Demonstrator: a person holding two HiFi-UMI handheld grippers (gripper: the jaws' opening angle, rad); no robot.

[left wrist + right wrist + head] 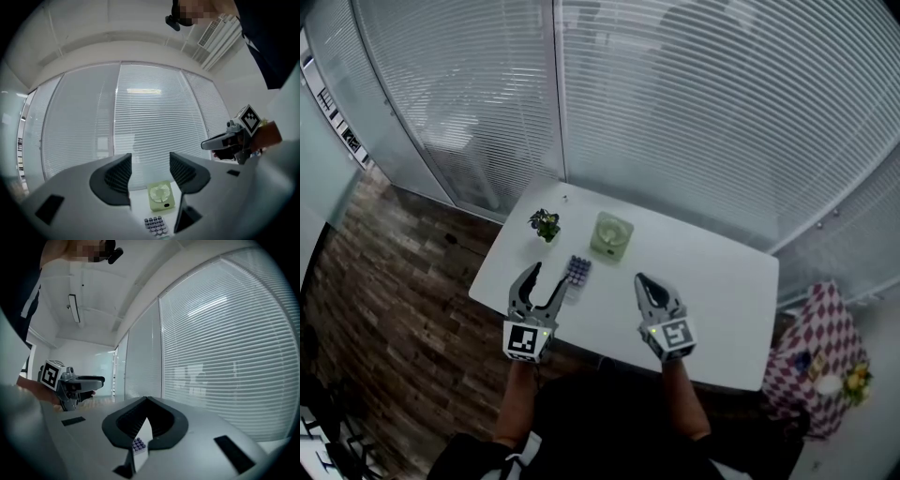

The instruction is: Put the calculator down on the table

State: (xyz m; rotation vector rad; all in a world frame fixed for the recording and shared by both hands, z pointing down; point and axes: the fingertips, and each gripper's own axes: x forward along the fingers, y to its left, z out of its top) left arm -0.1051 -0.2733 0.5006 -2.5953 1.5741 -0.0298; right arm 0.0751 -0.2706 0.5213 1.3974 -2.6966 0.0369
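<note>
The calculator [577,271], small with rows of purple-grey keys, lies flat on the white table [722,281], near its front left. My left gripper [549,278] hovers just left of it, open and holding nothing, with one fingertip close to the calculator's edge. In the left gripper view the calculator [156,226] lies below the spread jaws of the left gripper [150,171]. My right gripper [640,278] is shut and empty, off to the calculator's right. In the right gripper view the right gripper [146,401] has its jaws closed, and the calculator [138,445] shows beyond them.
A pale green desk fan [611,235] lies behind the calculator, and a small potted plant [545,224] stands at the table's back left. Glass walls with blinds rise behind. A checked-cloth stand [817,361] sits to the right, and wood floor [384,272] to the left.
</note>
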